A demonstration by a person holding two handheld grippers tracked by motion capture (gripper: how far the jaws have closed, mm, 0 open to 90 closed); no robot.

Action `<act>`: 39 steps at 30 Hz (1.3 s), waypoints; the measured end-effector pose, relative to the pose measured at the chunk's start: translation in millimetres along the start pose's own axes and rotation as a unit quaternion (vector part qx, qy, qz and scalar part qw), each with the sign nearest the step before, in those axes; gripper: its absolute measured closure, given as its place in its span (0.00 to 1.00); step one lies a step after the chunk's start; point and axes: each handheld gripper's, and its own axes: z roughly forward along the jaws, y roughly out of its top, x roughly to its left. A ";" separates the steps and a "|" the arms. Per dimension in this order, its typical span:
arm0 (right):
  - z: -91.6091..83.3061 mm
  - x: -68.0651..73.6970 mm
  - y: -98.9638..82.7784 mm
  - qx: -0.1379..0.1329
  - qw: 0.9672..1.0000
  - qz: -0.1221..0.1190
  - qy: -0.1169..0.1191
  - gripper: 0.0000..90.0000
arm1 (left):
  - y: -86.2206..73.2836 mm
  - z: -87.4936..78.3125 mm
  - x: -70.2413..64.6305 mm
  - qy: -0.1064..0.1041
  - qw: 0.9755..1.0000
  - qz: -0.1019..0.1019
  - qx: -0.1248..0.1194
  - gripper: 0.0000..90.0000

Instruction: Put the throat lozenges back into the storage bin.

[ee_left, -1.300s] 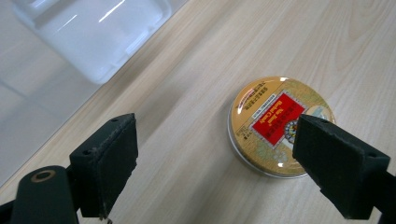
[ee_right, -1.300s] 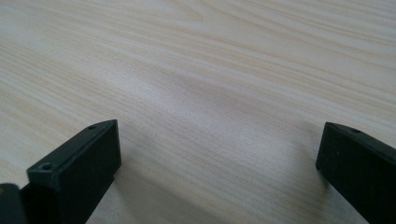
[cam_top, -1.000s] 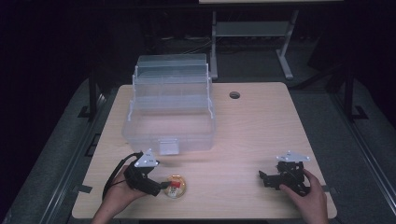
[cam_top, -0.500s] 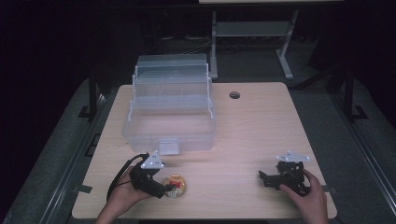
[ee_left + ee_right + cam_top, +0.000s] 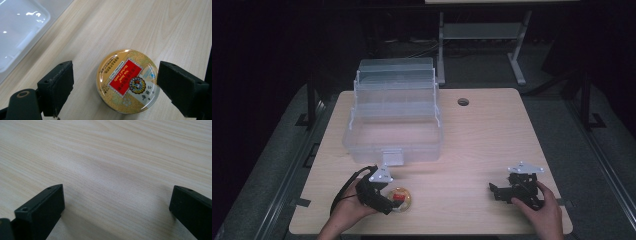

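Where the pale wooden table [image 5: 492, 135] meets the person's side, two hand-held grippers sit low over its near edge, well apart from each other.

Left gripper [image 5: 115, 87]: held in the left hand [image 5: 347, 212] at the near left. Jaws wide apart, one on each side of the tin, a gap on both sides; neither pad touches it. Nothing gripped.

Tin [image 5: 127, 81]: round and flat, gold lid with a red label and a printed crest, lying flat on the wood, lid up. In the high view the tin [image 5: 401, 198] sits near the front edge, just in front of the box's latch.

Box [image 5: 394, 117]: clear plastic, open, tiered trays stepped up toward the back, on the left half of the table. A corner of the box [image 5: 22, 27] shows at the upper left of the left gripper view, near the tin but apart from it.

Right gripper [image 5: 116, 202]: held in the right hand [image 5: 542, 212] at the near right. Jaws wide apart over bare wood, holding nothing.

Cable hole [image 5: 463, 102]: small and dark, in the table's far part, right of the box.
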 end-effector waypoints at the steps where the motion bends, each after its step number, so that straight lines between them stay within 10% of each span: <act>1: 0.0 0.0 0.0 0.000 1.000 0.000 0.000 0.00 | 0.5 1.4 -1.0 -0.002 1.000 -0.001 0.002 0.15; 39: 0.1 0.0 0.0 -0.001 1.000 -0.001 0.000 0.00 | 10.2 25.2 -11.0 -0.024 0.996 0.039 0.081 0.15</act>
